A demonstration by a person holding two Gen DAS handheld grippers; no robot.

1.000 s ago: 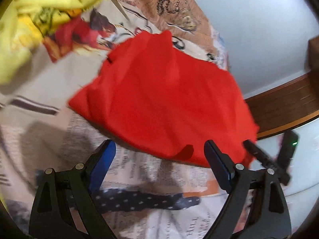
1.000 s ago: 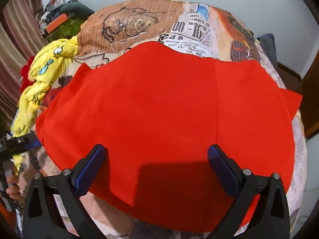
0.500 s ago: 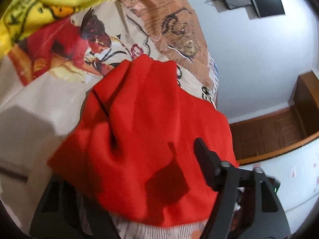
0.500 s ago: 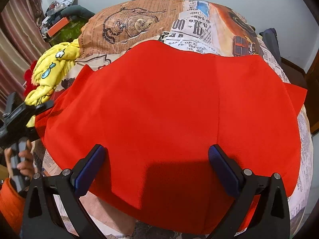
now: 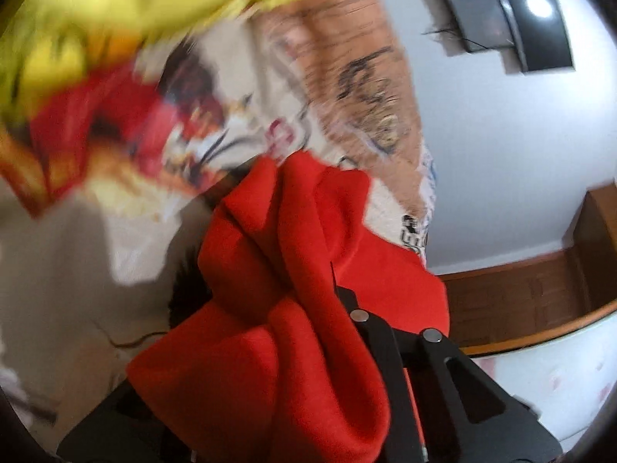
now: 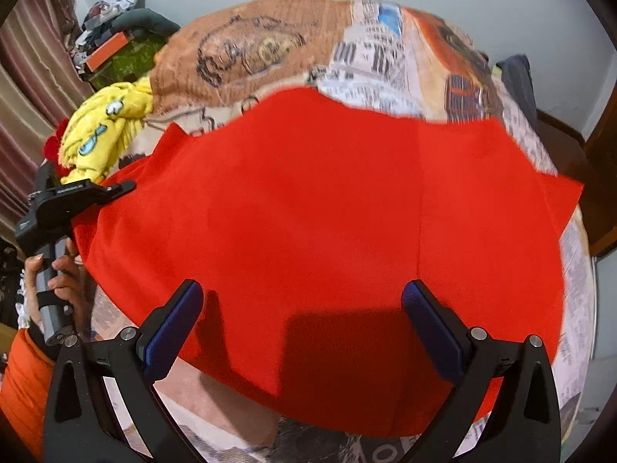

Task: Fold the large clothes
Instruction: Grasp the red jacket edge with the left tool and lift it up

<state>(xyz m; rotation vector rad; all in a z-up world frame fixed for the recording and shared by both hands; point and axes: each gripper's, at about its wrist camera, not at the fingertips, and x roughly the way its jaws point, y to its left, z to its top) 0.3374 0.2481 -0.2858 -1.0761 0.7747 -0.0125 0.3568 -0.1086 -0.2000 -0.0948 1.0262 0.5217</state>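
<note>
A large red garment (image 6: 327, 200) lies spread over a printed bedsheet (image 6: 250, 46). My right gripper (image 6: 302, 289) hovers open above the garment's near edge, both blue pads clear of the cloth. My left gripper (image 5: 300, 308) is shut on the garment's left edge, and red cloth (image 5: 308, 270) bunches up in folds over it. That cloth hides one finger. In the right wrist view the left gripper (image 6: 115, 187) meets the garment at its left side, with a hand (image 6: 58, 270) in an orange sleeve on the handle.
A crumpled yellow garment (image 6: 104, 127) lies at the bed's left, next to red printed fabric (image 5: 96, 123). Clutter (image 6: 115, 42) sits by the curtain at the back left. Wooden furniture (image 5: 520, 293) stands beyond the bed, and a dark screen (image 5: 513, 11) hangs on the wall.
My left gripper moved in onto the red garment's left edge and closed on it, gathering the cloth into folds. The right gripper stayed open in place.
</note>
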